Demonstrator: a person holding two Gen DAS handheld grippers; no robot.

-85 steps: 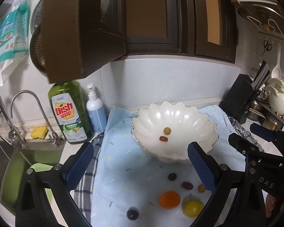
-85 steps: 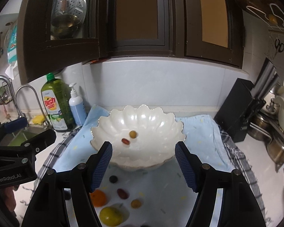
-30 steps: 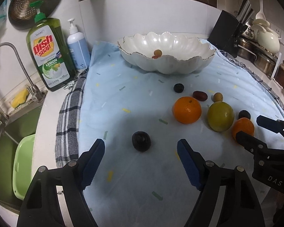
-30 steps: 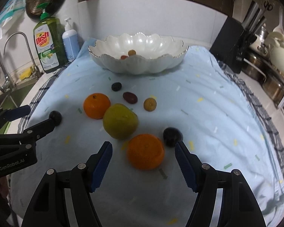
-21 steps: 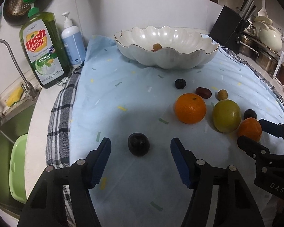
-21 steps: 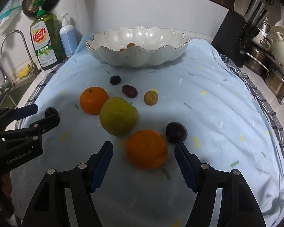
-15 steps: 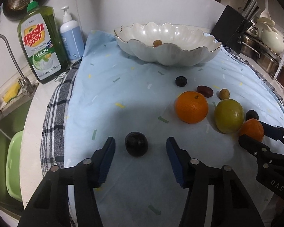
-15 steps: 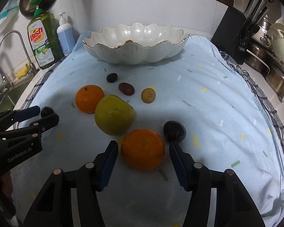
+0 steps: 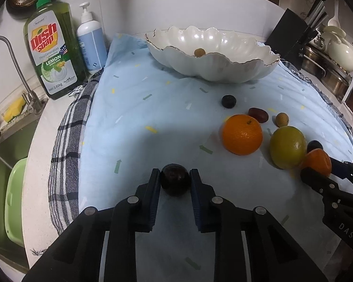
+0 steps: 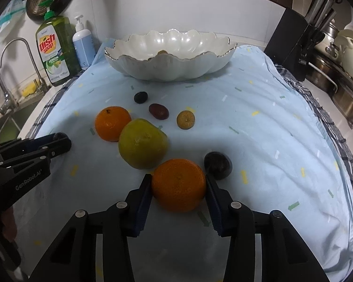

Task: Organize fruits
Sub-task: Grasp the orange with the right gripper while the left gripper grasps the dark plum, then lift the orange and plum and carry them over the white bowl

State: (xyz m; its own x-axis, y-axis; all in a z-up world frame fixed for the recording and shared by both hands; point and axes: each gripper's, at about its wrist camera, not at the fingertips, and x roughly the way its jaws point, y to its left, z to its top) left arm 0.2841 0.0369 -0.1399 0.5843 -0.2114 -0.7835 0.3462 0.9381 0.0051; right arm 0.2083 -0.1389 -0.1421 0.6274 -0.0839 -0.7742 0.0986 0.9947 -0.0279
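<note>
Fruit is spread on a pale blue speckled cloth (image 10: 258, 108) that is laid over a dark checked towel (image 9: 66, 141). At the far left, a green dish-soap bottle (image 9: 50, 51) and a white pump bottle (image 9: 91, 44) are seen upright by the wall. The left gripper (image 9: 175, 182) is closed on a small round dark plum (image 9: 175, 182), which is pinched between both blue pads and rests on the cloth; no long axis can be told. Further right lie an orange with its stem turned upward (image 9: 242, 134), a dark red oblong date (image 10: 158, 111) with its long axis running left to right, a small tan round fruit (image 10: 185, 119) and a large yellow-green citrus (image 10: 142, 147). The right gripper (image 10: 178, 188) is closed about a second orange (image 10: 178, 184), both pads touching its sides. A second dark plum (image 10: 218, 165) lies just beside the right pad. Behind everything, a white scalloped gold-rimmed bowl (image 10: 183, 70) is seen with one small tan fruit (image 9: 199, 52) inside. A small dark berry (image 10: 140, 97) lies between bowl and oranges.
</note>
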